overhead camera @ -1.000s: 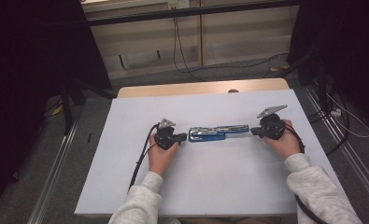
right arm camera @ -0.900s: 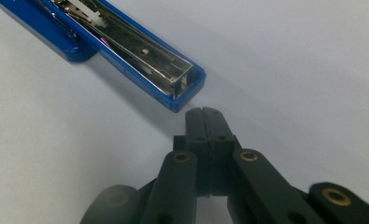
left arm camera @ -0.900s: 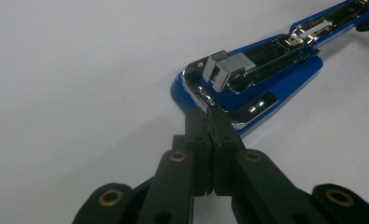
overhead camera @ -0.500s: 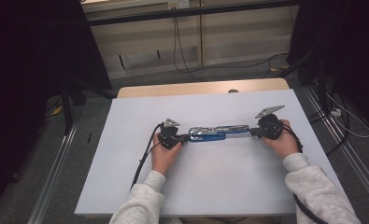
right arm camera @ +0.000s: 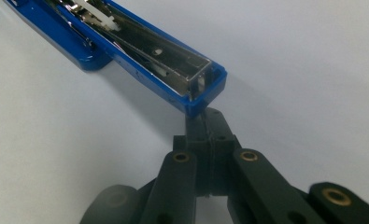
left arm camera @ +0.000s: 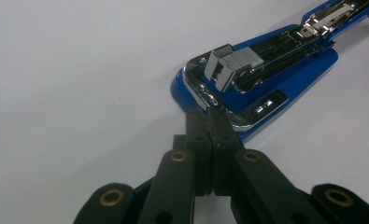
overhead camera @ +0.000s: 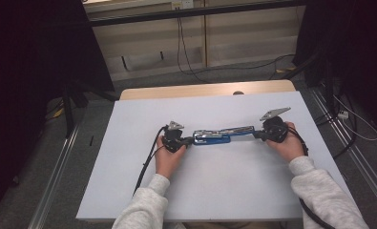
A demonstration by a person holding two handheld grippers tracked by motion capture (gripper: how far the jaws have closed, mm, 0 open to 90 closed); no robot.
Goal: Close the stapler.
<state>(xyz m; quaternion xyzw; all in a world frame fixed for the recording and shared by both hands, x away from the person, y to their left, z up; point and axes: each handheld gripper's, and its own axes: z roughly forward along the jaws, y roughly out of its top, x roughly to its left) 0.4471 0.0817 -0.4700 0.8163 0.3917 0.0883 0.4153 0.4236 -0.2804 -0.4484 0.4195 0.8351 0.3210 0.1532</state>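
Note:
A blue stapler [overhead camera: 222, 135] lies opened out flat on the white table [overhead camera: 224, 191], its two halves in one line from left to right. My left gripper [overhead camera: 191, 140] is shut, and its tips touch the chrome rim at the stapler's [left arm camera: 266, 70] left end. In the left gripper view my left gripper [left arm camera: 209, 114] has nothing between its jaws; a strip of staples [left arm camera: 231, 63] sits in the magazine. My right gripper [overhead camera: 256, 135] is also shut. Its tips [right arm camera: 204, 116] rest against the end of the blue cover [right arm camera: 140, 51], at the stapler's right end.
The white tabletop spreads bare around the stapler on all sides. A wooden strip [overhead camera: 200, 89] runs along the far edge. Cables [overhead camera: 186, 52] lie on the floor beyond, and metal rails [overhead camera: 57, 186] flank the table.

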